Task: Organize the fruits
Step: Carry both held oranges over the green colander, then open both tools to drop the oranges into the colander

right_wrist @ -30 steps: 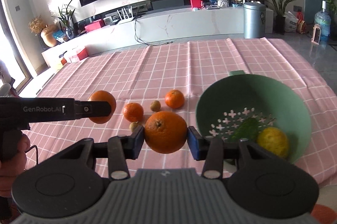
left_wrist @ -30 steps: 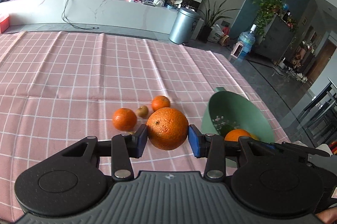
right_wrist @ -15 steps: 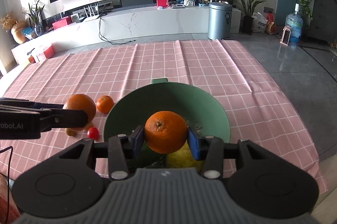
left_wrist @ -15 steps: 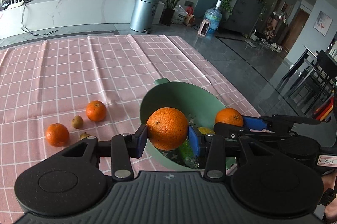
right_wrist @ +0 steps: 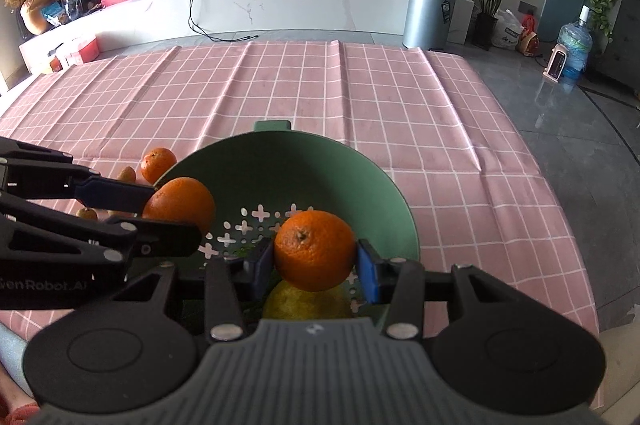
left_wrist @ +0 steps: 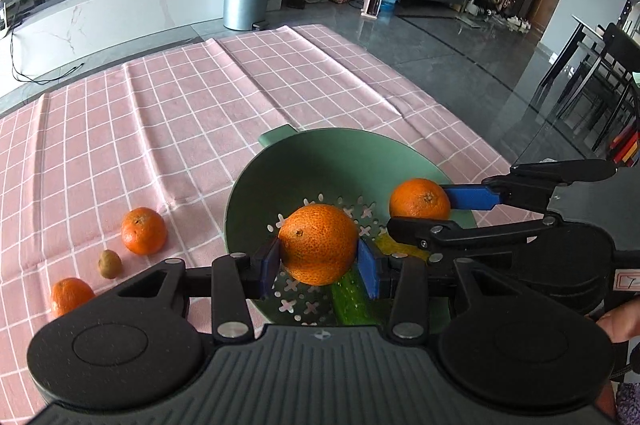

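Left orange [left_wrist: 318,249]: lower centre of the left wrist view, pinched by the left gripper [left_wrist: 319,261] above the green colander [left_wrist: 332,161].
Right orange [right_wrist: 314,249]: clamped in the right gripper [right_wrist: 316,263], over a lemon [right_wrist: 304,303] in the colander.
Colander contents: a cucumber [left_wrist: 352,299] too.
Tablecloth [left_wrist: 160,129]: two mandarins [left_wrist: 143,231] and a kiwi [left_wrist: 109,263], lower left.

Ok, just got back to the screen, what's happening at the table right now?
Both tongs are over the green colander, each shut on an orange: the left tongs on one orange, the right tongs on another orange. A lemon already lies inside. Two small oranges remain on the pink tablecloth.
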A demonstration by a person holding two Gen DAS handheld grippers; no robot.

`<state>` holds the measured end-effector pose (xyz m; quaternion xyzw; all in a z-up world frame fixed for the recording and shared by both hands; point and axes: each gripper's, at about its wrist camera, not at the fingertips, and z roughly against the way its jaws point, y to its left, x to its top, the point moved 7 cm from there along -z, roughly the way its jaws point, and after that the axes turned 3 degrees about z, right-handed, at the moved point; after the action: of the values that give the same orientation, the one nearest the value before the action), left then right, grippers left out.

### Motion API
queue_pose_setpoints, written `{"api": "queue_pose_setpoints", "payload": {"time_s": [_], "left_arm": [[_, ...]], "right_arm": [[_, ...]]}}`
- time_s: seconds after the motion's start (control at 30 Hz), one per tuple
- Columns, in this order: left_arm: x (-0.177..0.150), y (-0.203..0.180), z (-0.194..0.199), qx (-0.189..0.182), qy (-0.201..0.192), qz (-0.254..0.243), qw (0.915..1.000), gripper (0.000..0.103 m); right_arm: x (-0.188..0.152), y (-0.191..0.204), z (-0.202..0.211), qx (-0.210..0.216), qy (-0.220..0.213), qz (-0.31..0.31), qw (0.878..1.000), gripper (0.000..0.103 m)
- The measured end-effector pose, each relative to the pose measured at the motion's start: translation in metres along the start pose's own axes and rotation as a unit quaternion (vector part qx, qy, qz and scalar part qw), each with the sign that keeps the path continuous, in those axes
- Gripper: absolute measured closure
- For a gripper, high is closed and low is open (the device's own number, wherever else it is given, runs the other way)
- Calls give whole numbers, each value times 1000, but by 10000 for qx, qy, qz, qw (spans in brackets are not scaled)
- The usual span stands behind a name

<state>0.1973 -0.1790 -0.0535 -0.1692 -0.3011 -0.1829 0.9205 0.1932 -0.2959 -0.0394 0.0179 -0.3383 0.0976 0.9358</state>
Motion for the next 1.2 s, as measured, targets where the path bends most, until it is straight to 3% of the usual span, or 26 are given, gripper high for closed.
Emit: {"api": "queue_pose_setpoints", "payload": {"time_s": [0.7, 0.93, 1.03, 1.2], "left_arm": [[5, 13, -48, 192, 449, 42, 9988, 56], [6, 13, -48, 159, 479, 74, 9987, 55], [5, 13, -44, 201, 454, 38, 9988, 53], [8, 11, -28, 126, 277, 4, 9995, 49]], "right_arm": [[-1, -18, -44, -3, 342, -14, 9994, 62], [0, -19, -45, 3, 386, -113, 9992, 61], [0, -18, -42, -5, 372, -109, 9992, 59], [2, -20, -32, -113, 279, -207, 9993, 47]]}}
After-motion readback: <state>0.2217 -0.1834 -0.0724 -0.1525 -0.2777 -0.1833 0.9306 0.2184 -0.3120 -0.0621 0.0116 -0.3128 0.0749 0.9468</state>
